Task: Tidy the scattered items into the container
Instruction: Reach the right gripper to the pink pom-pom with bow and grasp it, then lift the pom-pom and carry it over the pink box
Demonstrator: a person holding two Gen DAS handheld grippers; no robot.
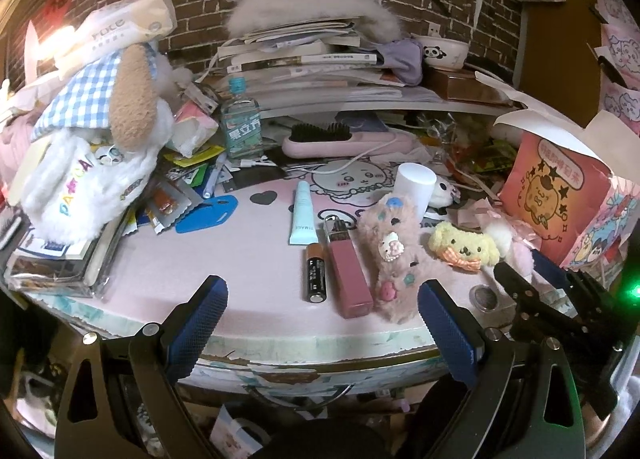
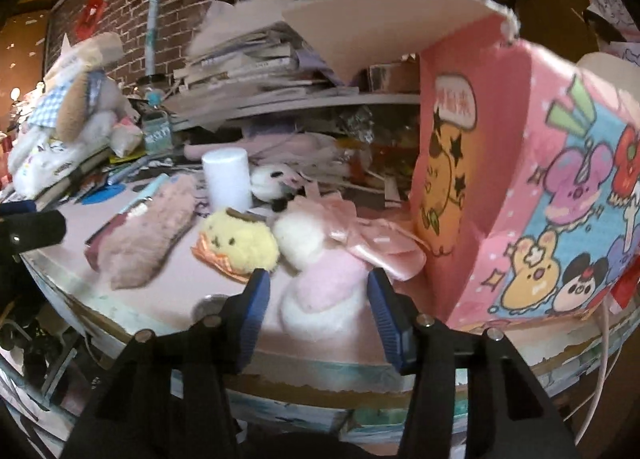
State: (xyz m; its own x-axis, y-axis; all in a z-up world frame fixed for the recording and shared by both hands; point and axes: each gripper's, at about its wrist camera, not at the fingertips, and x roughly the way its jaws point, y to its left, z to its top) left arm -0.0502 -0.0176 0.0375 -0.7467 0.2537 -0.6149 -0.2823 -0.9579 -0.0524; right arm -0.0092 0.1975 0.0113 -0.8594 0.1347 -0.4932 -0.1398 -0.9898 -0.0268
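Note:
My left gripper (image 1: 322, 315) hangs open at the table's front edge, nothing between its fingers. Just beyond it lie a black battery (image 1: 316, 273), a pink lipstick tube (image 1: 348, 271), a pale blue tube (image 1: 302, 215) and a fuzzy pink plush pouch (image 1: 394, 255). Further right sits a yellow dog plush (image 1: 464, 249). My right gripper (image 2: 320, 307) is open, its blue pads either side of a pink-and-white plush (image 2: 320, 287) with a satin bow. The pink cartoon box (image 2: 500, 179) stands right of it, flap raised.
A white cylinder (image 1: 414, 187) stands behind the pouch. A large white plush dog (image 1: 92, 139) on books fills the left. A bottle (image 1: 240, 123), pink hairbrush (image 1: 344, 143) and book stack (image 1: 312, 59) line the back. A small round disc (image 1: 486, 297) lies near the edge.

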